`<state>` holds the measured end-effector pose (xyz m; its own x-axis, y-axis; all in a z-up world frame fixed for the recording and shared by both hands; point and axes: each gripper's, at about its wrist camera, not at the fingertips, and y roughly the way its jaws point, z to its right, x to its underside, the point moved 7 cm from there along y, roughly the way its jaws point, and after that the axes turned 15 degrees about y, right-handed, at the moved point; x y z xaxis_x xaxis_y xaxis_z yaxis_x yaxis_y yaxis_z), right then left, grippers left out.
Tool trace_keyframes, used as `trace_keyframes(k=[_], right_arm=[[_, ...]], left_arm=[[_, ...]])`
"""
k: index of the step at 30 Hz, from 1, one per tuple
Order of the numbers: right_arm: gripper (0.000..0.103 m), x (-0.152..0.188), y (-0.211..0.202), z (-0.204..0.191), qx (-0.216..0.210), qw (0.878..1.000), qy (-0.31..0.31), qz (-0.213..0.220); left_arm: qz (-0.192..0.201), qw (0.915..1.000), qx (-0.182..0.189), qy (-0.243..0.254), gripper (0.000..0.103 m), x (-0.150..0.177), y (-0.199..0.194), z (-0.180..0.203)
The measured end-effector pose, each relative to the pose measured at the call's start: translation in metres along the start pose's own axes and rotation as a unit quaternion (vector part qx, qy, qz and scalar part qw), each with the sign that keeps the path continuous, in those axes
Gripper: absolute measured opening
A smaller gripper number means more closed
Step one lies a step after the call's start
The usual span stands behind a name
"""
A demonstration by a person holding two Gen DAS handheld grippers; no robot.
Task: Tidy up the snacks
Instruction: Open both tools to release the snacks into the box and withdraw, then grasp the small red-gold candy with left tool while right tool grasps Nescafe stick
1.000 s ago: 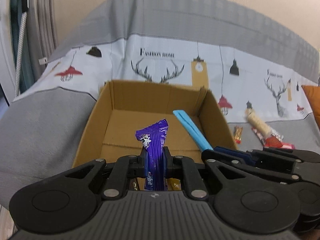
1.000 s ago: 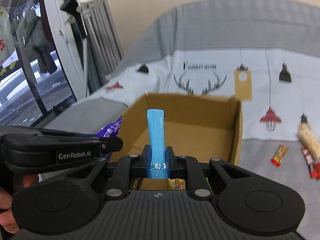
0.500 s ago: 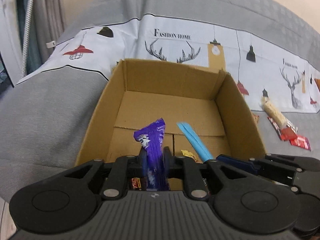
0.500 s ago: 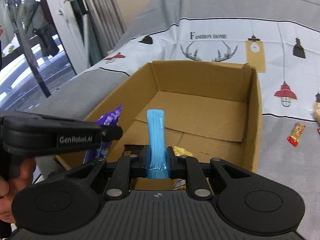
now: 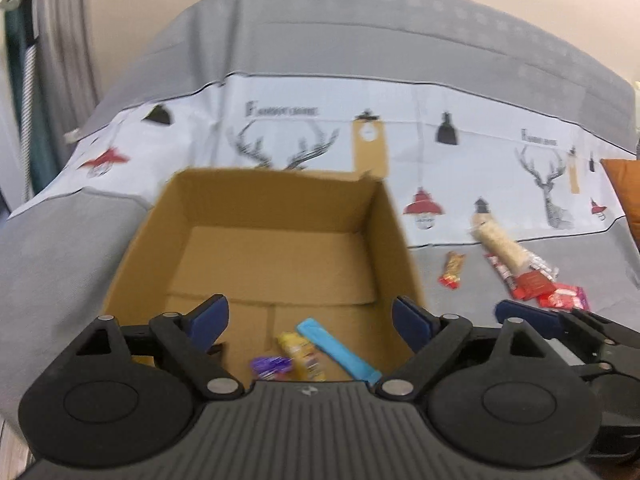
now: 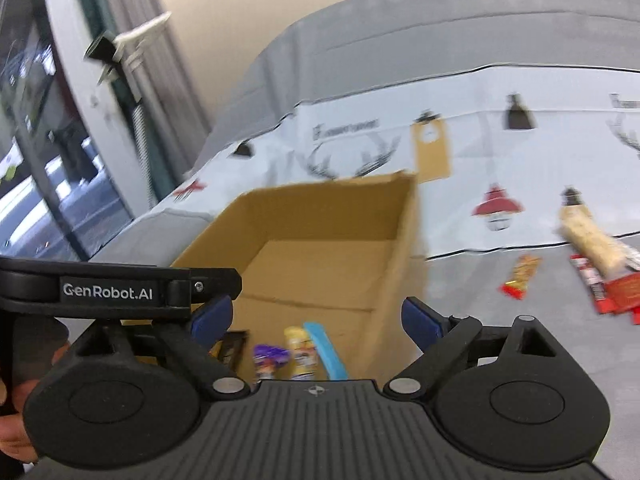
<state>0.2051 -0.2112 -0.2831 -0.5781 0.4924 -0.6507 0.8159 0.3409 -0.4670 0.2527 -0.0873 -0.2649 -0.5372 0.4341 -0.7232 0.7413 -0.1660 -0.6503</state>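
Note:
An open cardboard box (image 5: pixel 276 208) (image 6: pixel 320 204) sits on the sofa. At its near end lie a purple snack packet (image 5: pixel 270 365) (image 6: pixel 268 356), a yellow packet (image 5: pixel 302 356) (image 6: pixel 300 354) and a blue stick pack (image 5: pixel 336 354) (image 6: pixel 324 350). My left gripper (image 5: pixel 310 322) is open and empty above the box's near edge. My right gripper (image 6: pixel 316 320) is open and empty beside it, over the same end. Loose snacks lie right of the box: a red-gold bar (image 5: pixel 452 270) (image 6: pixel 520 276), a beige cracker pack (image 5: pixel 502 246) (image 6: pixel 592 244) and red wrappers (image 5: pixel 536 284) (image 6: pixel 612 292).
The sofa carries a white printed cloth (image 5: pixel 400 136) with deer and lamps. An orange cushion (image 5: pixel 624 188) lies at the far right. A window and curtain (image 6: pixel 60 140) stand to the left. The left gripper's body (image 6: pixel 108 292) crosses the right wrist view.
Both grippers have opened. The purple packet and the blue stick pack have dropped from the jaws and lie in the box. Both grippers have drawn back and tilted up.

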Motion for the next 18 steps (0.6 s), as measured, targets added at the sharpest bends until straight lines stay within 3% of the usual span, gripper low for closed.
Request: trace_keyframes(k=[5,10,13,14,16,18], right_arm=[[0.093,-0.029,-0.022,0.065,0.045,0.998,0.008,0.049],[0.093,-0.05,-0.035,0.13,0.097,0.993,-0.018,0.07],[0.089,-0.06,-0.033,0.165,0.105,0.992,-0.011,0.075],[0.083,-0.062,-0.029,0.174,0.105,0.992,-0.003,0.07],[0.026,-0.065,-0.017,0.195,0.114,0.992,0.007,0.057],[0.02,-0.069,-0.003,0.214,0.148,0.988,0.01,0.048]], left_arm=[[0.009,0.9996,0.024,0.013,0.092,-0.026,0.024,0.047],[0.009,0.9977,0.047,0.048,0.092,-0.045,0.065,0.099],[-0.001,0.9959,0.053,0.073,0.092,-0.053,0.095,0.129],[-0.008,0.9954,0.051,0.08,0.092,-0.055,0.107,0.138],[-0.024,0.9939,0.057,0.091,0.085,-0.058,0.131,0.153],[-0.047,0.9915,0.068,0.101,0.072,-0.058,0.156,0.164]])
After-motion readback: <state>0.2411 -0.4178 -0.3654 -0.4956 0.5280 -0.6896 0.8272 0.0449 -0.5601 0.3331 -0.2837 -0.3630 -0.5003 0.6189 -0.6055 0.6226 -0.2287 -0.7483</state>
